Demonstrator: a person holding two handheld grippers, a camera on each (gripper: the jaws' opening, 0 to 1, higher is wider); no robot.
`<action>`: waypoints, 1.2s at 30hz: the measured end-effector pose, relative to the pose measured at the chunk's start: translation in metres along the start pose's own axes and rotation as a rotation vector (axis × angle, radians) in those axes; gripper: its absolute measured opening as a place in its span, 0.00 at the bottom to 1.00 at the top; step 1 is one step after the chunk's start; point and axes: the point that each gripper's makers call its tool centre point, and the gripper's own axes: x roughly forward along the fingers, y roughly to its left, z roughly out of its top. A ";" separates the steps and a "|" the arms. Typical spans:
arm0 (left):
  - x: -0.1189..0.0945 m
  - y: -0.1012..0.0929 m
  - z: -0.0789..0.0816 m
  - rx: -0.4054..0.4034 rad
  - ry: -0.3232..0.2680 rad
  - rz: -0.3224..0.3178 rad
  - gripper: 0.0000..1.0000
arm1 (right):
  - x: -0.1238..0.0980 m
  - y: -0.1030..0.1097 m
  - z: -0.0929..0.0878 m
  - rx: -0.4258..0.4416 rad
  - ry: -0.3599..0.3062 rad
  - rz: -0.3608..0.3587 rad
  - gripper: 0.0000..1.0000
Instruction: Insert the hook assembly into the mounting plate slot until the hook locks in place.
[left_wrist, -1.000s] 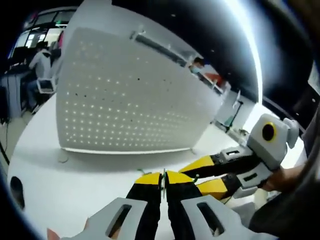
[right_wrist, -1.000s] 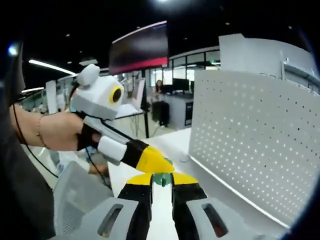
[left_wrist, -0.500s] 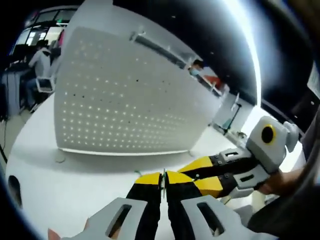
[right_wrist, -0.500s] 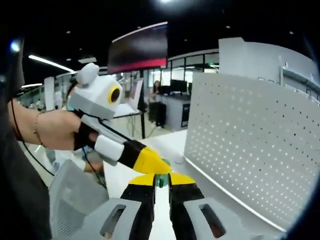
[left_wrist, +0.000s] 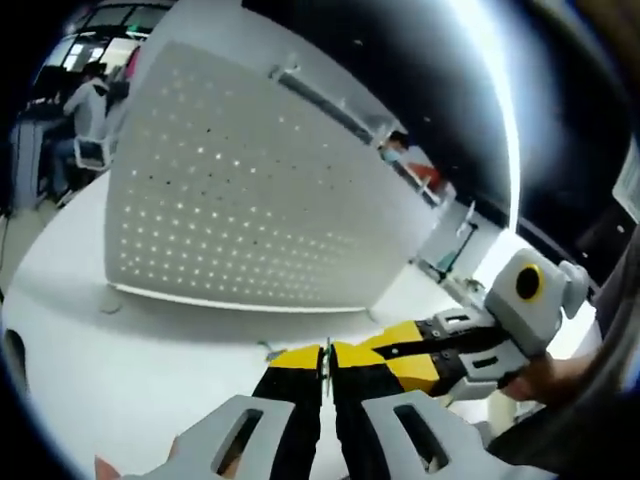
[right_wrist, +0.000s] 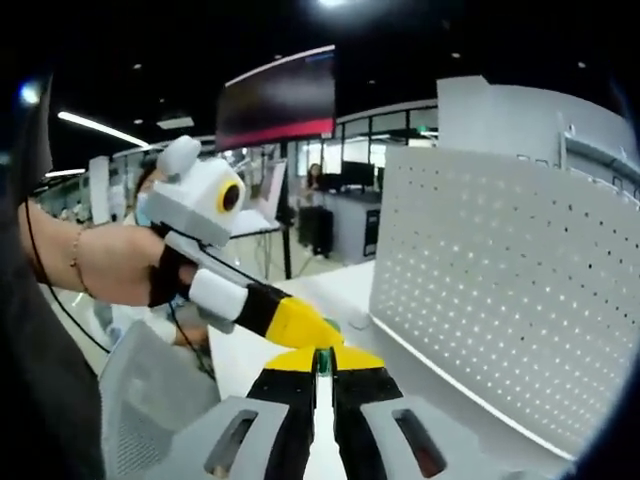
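The white perforated mounting plate (left_wrist: 250, 200) stands upright on the white table (left_wrist: 130, 370); in the right gripper view the mounting plate (right_wrist: 500, 290) fills the right side. My left gripper (left_wrist: 326, 354) is shut on a thin metal part of the hook assembly (left_wrist: 326, 364), in front of the plate and clear of it. My right gripper (left_wrist: 405, 352) comes in from the right and meets it tip to tip. In its own view the right gripper (right_wrist: 322, 360) is shut on a small green piece of the hook assembly (right_wrist: 322, 353). The left gripper (right_wrist: 300, 325), held by a hand, touches the same spot.
Round feet hold the plate's lower edge on the table. A metal rail (left_wrist: 320, 100) runs behind the plate's top. A grey mesh chair back (right_wrist: 150, 400) is at lower left. Desks, monitors and people (left_wrist: 90, 110) are in the room behind.
The right gripper's jaws have narrowed from a wide gap to nearly touching on the green piece. Both views have shifted slightly; the left gripper stays shut.
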 end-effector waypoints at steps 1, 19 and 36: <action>0.000 -0.001 0.001 0.001 0.000 -0.002 0.02 | -0.002 -0.002 0.001 -0.007 -0.003 -0.007 0.01; -0.002 -0.012 0.008 0.048 -0.021 -0.017 0.03 | -0.009 -0.002 0.009 0.020 -0.045 -0.023 0.00; -0.021 -0.001 0.009 0.163 -0.036 0.024 0.32 | -0.010 -0.004 0.010 0.020 -0.038 -0.044 0.00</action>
